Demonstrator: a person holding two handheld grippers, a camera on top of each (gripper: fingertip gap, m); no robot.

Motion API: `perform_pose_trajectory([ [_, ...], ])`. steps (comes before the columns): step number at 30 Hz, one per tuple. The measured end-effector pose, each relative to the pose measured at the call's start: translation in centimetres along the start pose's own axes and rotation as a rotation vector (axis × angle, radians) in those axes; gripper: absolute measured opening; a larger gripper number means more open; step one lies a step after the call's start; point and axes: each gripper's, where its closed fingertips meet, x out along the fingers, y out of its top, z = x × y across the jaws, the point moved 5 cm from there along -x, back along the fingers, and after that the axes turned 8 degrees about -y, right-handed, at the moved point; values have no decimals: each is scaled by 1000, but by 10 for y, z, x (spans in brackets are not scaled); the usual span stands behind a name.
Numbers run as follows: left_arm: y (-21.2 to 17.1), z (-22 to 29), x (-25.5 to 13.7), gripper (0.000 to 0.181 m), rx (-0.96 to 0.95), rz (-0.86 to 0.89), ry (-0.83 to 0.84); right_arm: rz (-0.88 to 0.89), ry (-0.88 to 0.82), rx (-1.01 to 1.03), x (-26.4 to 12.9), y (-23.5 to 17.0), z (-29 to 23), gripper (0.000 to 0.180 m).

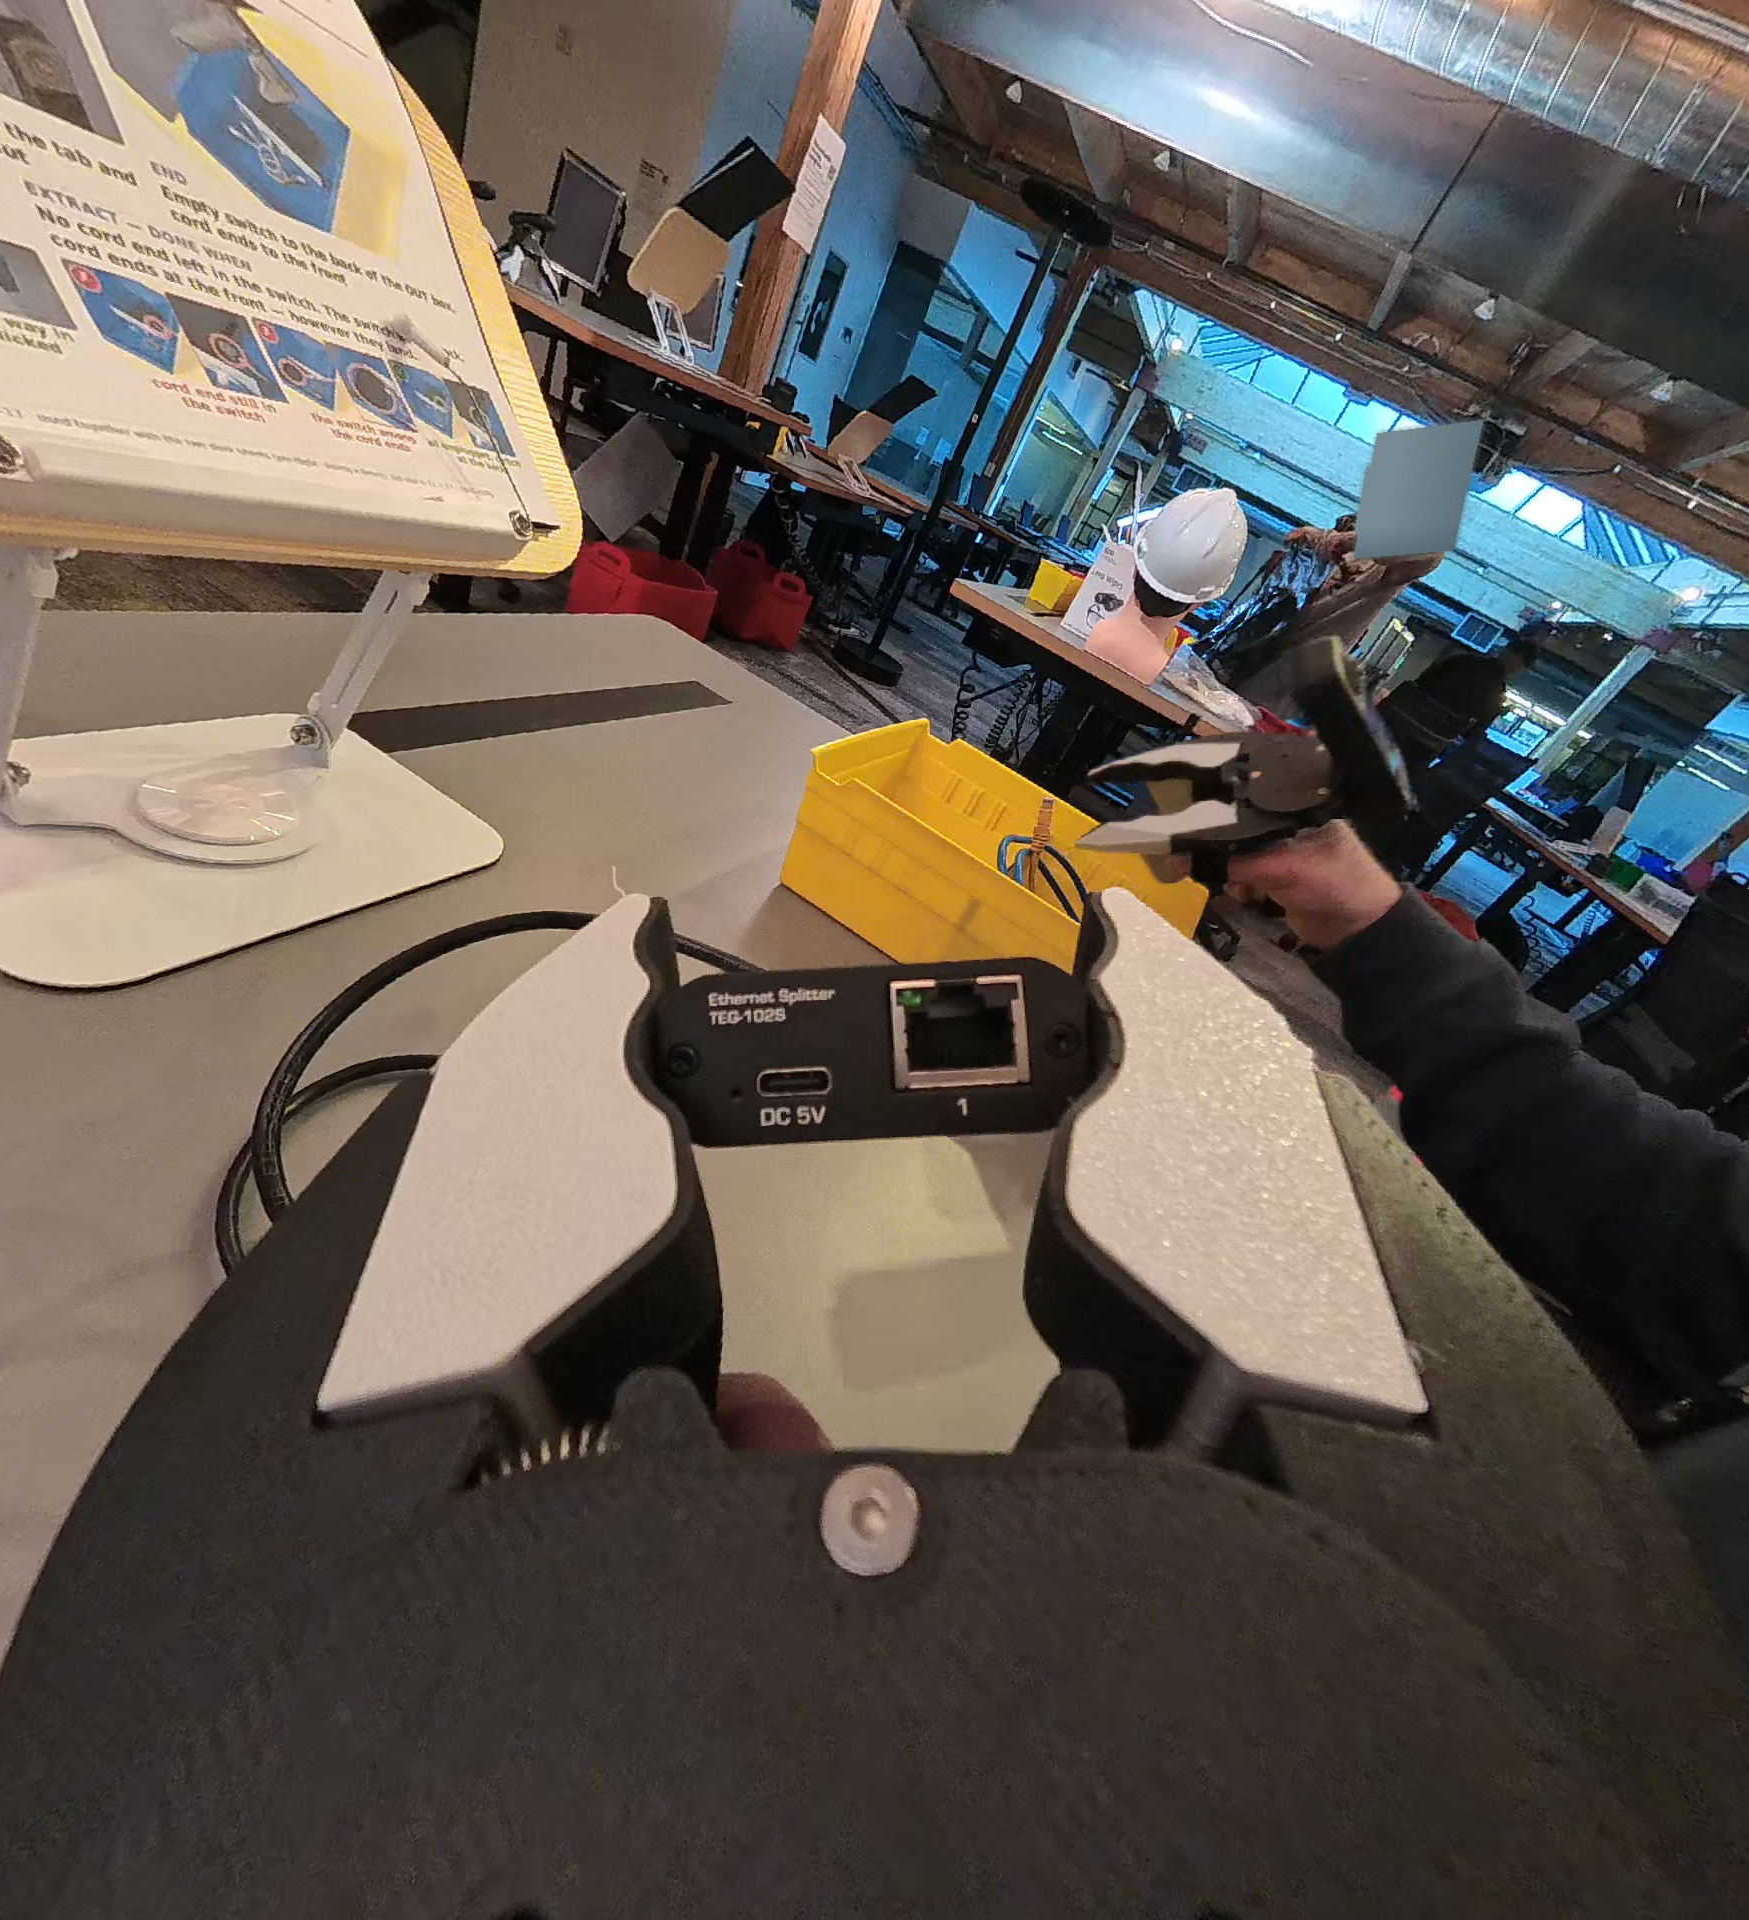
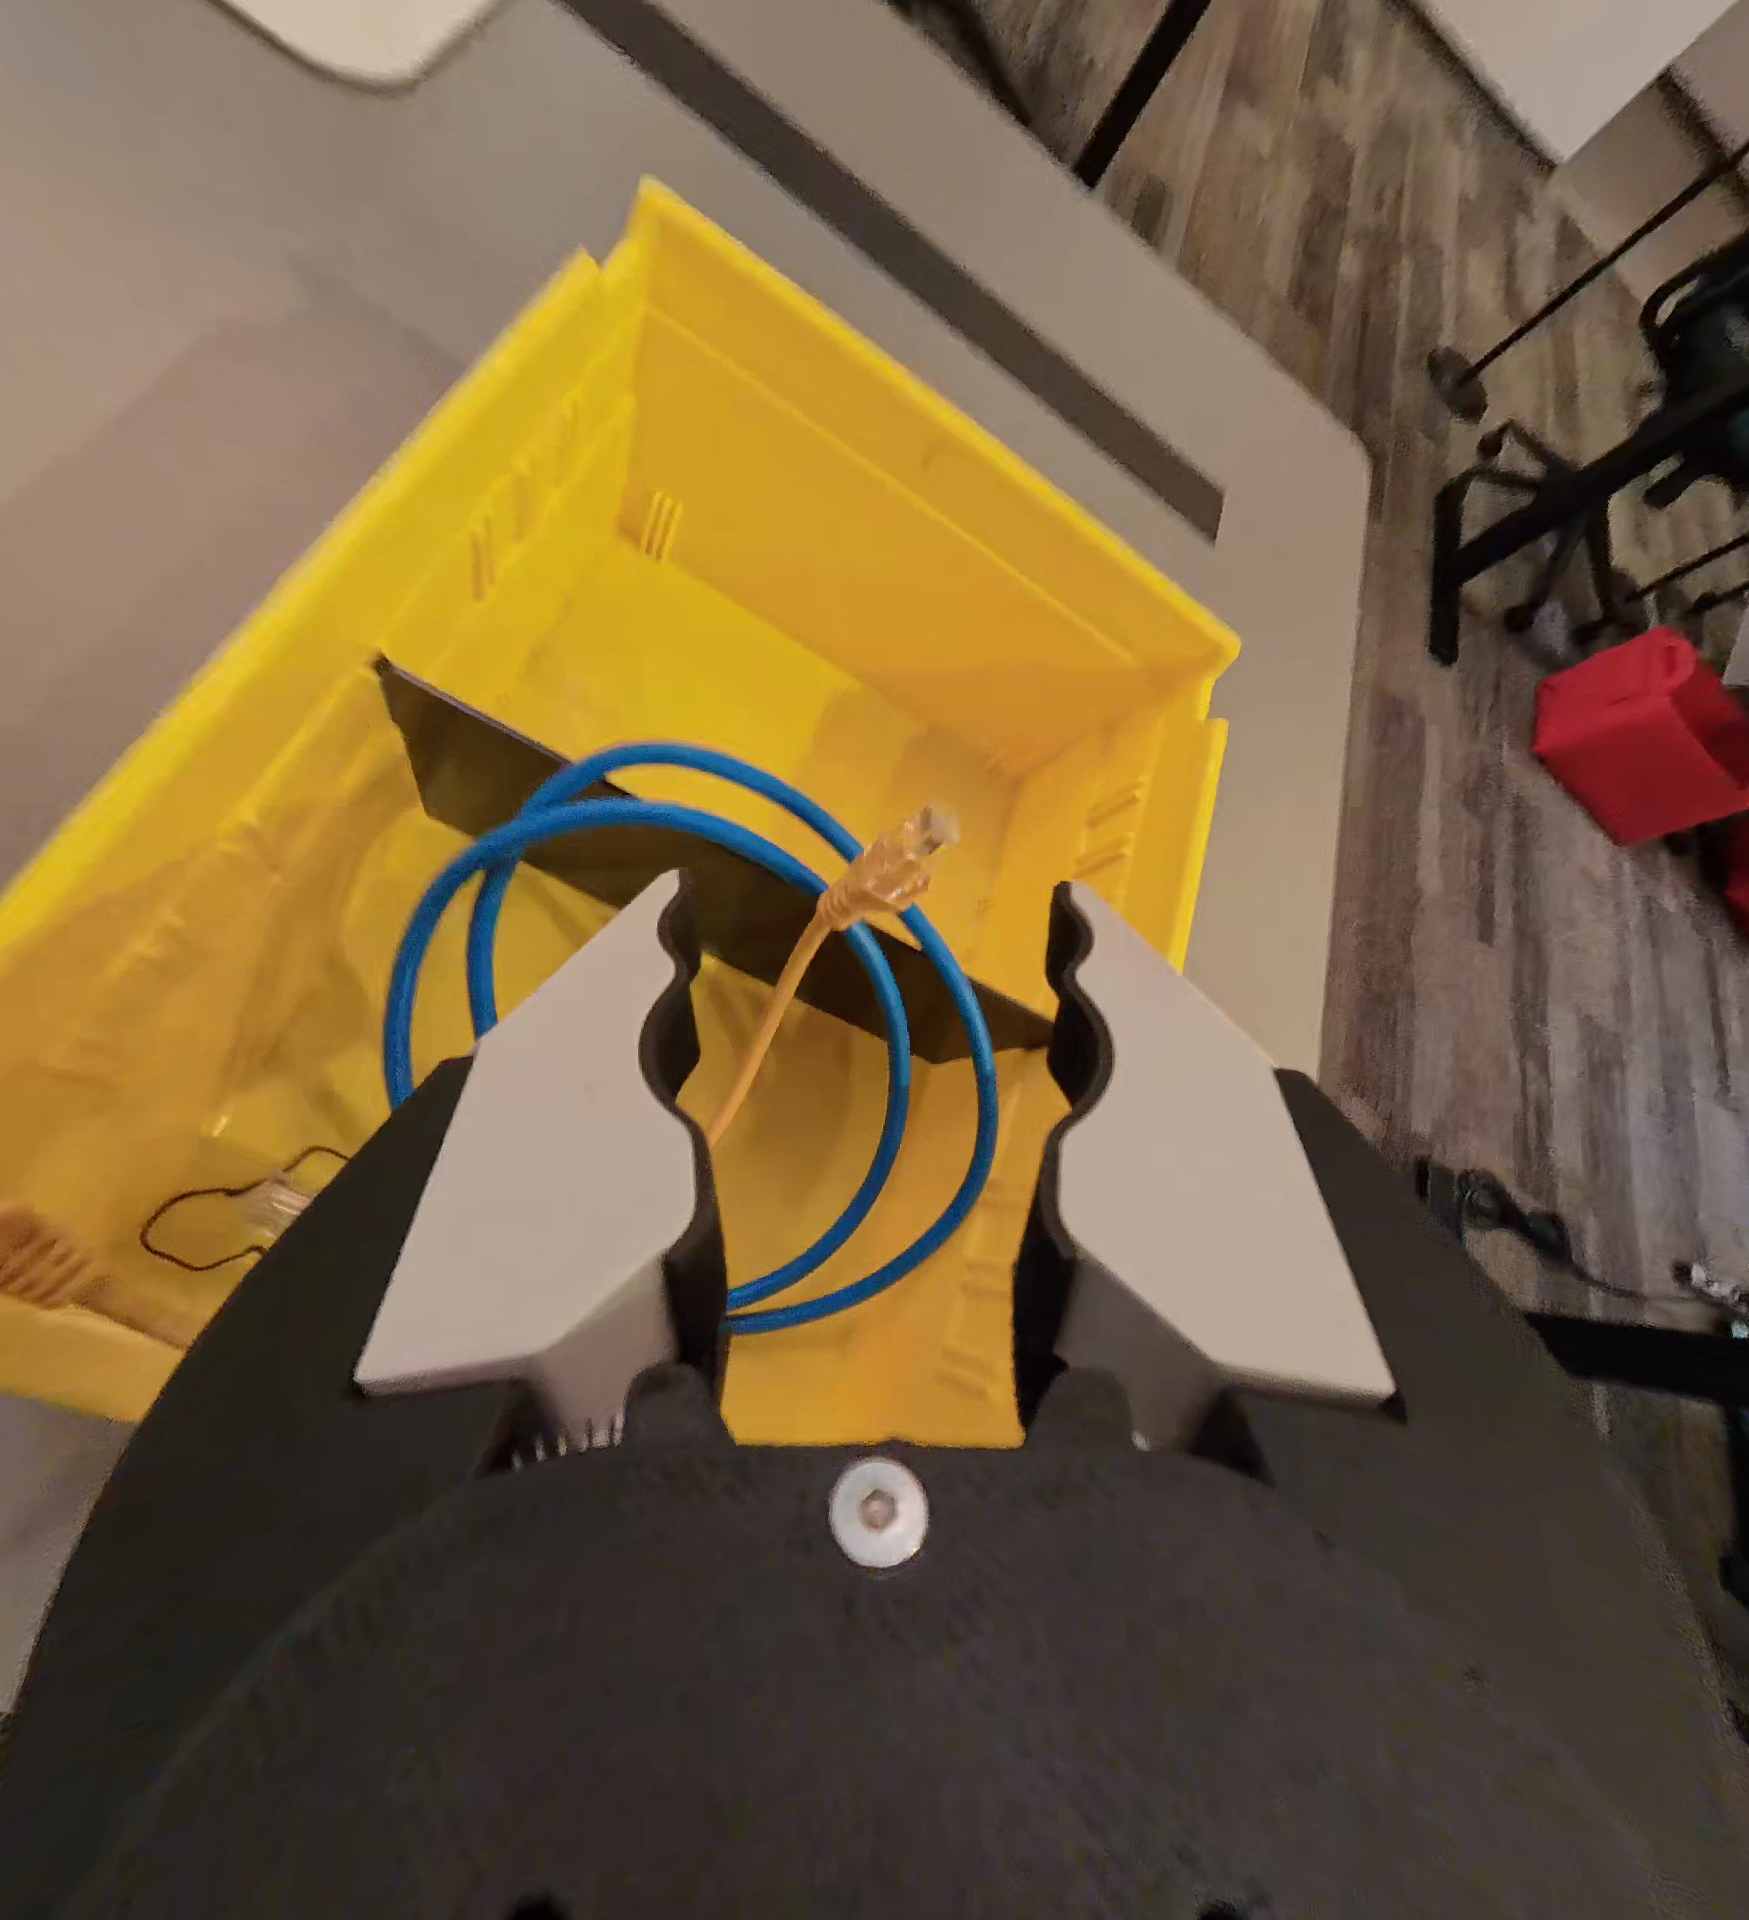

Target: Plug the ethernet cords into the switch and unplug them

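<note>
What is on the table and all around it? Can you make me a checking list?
Surface: grey table with a dark strip.
Job's things: black switch held off the table, its front port empty; blue cord coiled in the yellow bin; yellow cord with its plug sticking up.
Clutter: instruction board on a white stand.
Grippers: left gripper shut on the switch; right gripper open above the bin, holding nothing.
Cables: black cable looped on the table behind the switch.
Surroundings: red bins on the floor, other worktables, a white hard hat.
</note>
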Motion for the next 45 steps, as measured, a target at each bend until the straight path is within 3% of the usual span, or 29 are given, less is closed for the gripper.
perform_pose_trajectory([
  [3,1,4,0,73,7,0,-2,59,-26,-58,-20,25,0,70],
  [7,1,10,2,73,8,5,-14,268,-23,-203,-59,88,-29,64],
  [12,1,20,6,73,4,15,-47,589,94,-430,-110,171,-121,47],
  [18,2,33,9,73,16,23,-114,842,237,-649,-132,221,-229,40],
  [22,1,38,10,73,11,26,-156,910,293,-752,-128,231,-273,41],
  [29,4,41,11,73,-25,86,-182,906,384,-741,-127,229,-311,42],
  [33,2,45,16,73,-48,103,-187,908,285,-703,-121,231,-318,20],
  [37,1,44,17,73,-65,107,-193,930,243,-688,-120,231,-317,16],
  [45,-10,48,22,74,105,-147,-157,940,247,-730,-117,228,-300,11],
])
